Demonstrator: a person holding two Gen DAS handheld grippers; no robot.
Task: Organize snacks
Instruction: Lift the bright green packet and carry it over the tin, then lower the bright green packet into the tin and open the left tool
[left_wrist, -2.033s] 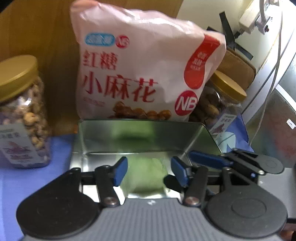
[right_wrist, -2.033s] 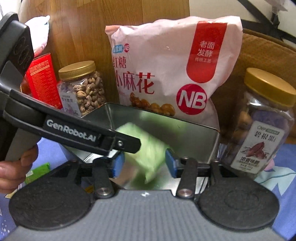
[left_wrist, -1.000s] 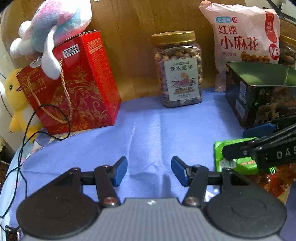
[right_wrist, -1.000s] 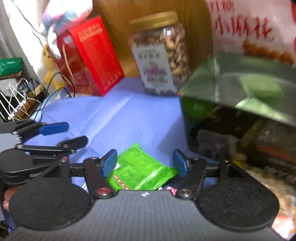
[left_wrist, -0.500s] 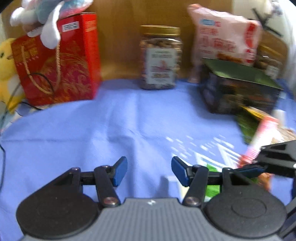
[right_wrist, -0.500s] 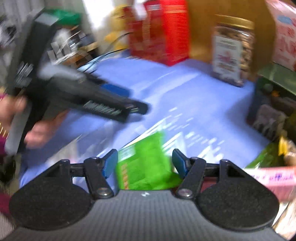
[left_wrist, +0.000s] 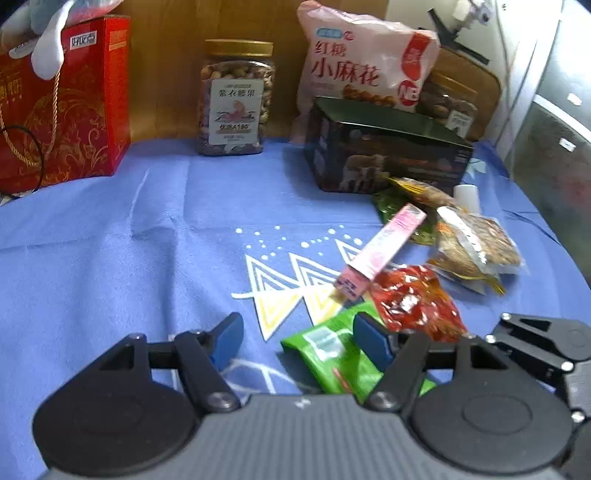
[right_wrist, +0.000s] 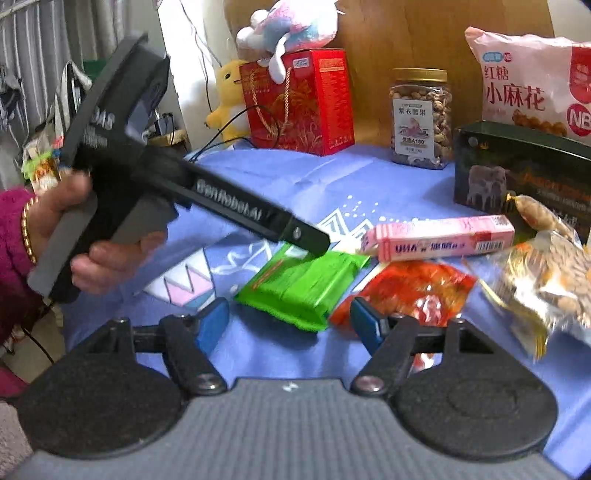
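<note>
Loose snacks lie on the blue cloth: a green packet (left_wrist: 332, 358) (right_wrist: 303, 284), a red packet (left_wrist: 417, 301) (right_wrist: 413, 291), a pink box (left_wrist: 380, 247) (right_wrist: 439, 236) and clear bags of nuts (left_wrist: 476, 243) (right_wrist: 546, 280). A dark open tin (left_wrist: 388, 151) (right_wrist: 517, 173) stands behind them. My left gripper (left_wrist: 299, 339) is open, low over the green packet's near end, its right finger on it. My right gripper (right_wrist: 288, 325) is open and empty, just short of the green and red packets. The left gripper also shows in the right wrist view (right_wrist: 306, 240), above the green packet.
At the back stand a red gift box (left_wrist: 62, 99) (right_wrist: 299, 103) with plush toys, a nut jar (left_wrist: 236, 99) (right_wrist: 421, 118), a pink snack bag (left_wrist: 365, 62) (right_wrist: 532, 81) and a second jar (left_wrist: 447, 99). A cable (right_wrist: 229, 129) trails off the table's left edge.
Both grippers pulled back from the tin, leaving a green packet inside, and swung down to the loose snacks at the front. Both stayed open.
</note>
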